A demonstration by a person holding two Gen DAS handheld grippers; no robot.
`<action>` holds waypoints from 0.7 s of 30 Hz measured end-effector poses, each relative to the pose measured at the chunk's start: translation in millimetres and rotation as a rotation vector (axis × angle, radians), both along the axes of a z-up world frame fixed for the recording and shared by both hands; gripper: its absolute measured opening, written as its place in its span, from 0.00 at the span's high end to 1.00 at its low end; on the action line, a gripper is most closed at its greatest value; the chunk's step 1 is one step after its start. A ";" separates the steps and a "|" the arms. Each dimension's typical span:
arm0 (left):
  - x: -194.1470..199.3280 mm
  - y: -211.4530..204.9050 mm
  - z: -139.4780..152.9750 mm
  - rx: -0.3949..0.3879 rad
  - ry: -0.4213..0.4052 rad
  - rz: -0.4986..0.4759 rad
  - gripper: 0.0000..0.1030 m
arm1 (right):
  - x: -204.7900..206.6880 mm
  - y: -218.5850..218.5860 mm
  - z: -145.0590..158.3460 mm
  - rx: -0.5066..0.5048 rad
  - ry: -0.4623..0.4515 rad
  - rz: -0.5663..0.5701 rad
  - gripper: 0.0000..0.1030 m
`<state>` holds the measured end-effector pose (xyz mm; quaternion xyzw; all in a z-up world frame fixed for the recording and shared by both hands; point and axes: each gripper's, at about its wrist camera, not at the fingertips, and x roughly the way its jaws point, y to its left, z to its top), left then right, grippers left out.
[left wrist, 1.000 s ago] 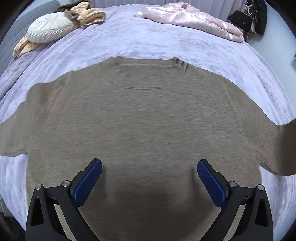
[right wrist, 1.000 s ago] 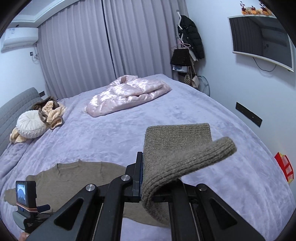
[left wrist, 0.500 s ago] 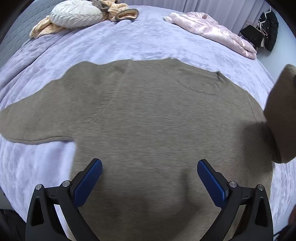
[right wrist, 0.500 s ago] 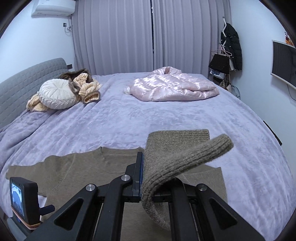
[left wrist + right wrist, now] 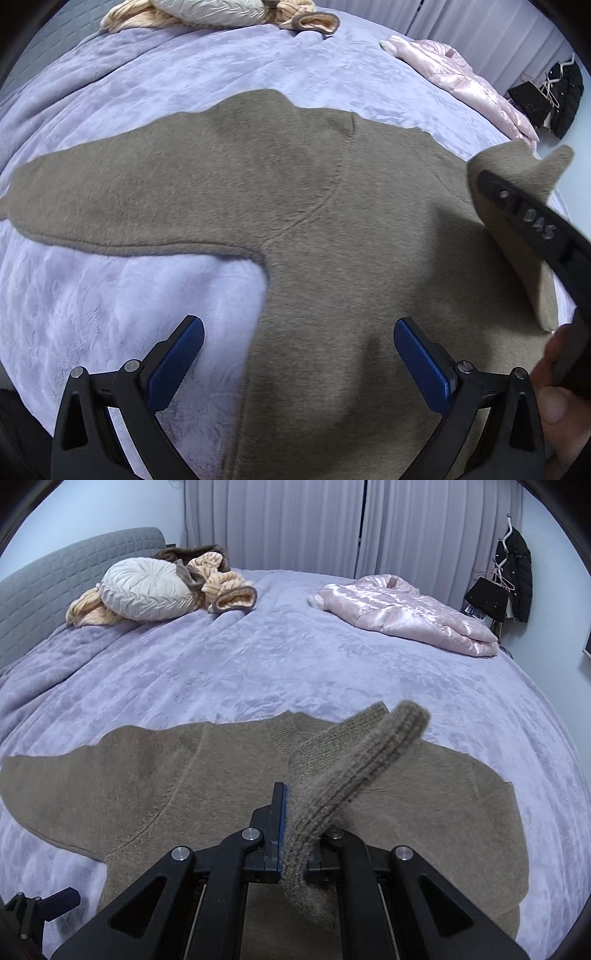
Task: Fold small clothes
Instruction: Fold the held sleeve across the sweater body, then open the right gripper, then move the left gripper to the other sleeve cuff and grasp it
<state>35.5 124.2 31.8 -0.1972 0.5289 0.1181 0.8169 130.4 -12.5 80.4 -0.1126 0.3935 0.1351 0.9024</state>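
Observation:
A brown knit sweater [image 5: 314, 229] lies flat on the lilac bed, its left sleeve [image 5: 122, 199] stretched out to the left. It also shows in the right wrist view [image 5: 166, 786]. My left gripper [image 5: 299, 354] is open and empty, hovering over the sweater's lower left side. My right gripper [image 5: 293, 830] is shut on the ribbed cuff of the right sleeve [image 5: 354, 768] and holds it lifted over the sweater's body. In the left wrist view the right gripper's arm [image 5: 532, 225] and the held sleeve [image 5: 517, 173] show at the right.
The bed [image 5: 258, 664] has a lilac plush cover. A pink satin jacket [image 5: 402, 613] lies at the back right. A round white cushion [image 5: 147, 589] and peach-brown garments [image 5: 221, 579] lie by the grey headboard [image 5: 55, 579]. Dark clothes [image 5: 513, 579] hang at the right wall.
My right gripper has carried the held sleeve leftward over the sweater's body. My left gripper has shifted left, so the sweater's left sleeve and side edge now show.

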 end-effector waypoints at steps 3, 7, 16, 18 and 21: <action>-7.3 6.9 -0.9 -0.012 -0.010 0.016 0.00 | 1.4 10.6 -16.8 0.006 0.068 0.016 0.91; -20.9 16.7 -1.1 -0.043 -0.021 0.053 0.00 | -6.7 18.1 -26.4 0.055 0.122 0.078 0.77; -29.7 20.6 15.6 -0.033 -0.050 0.080 0.00 | -29.1 -14.8 25.7 0.179 0.009 0.149 0.22; -19.2 9.7 23.0 -0.026 -0.064 0.045 0.00 | -15.8 -53.2 27.9 0.156 -0.002 0.046 0.22; 2.6 -20.2 32.9 -0.001 -0.078 -0.050 0.00 | 14.7 -123.9 13.3 0.053 0.031 -0.172 0.22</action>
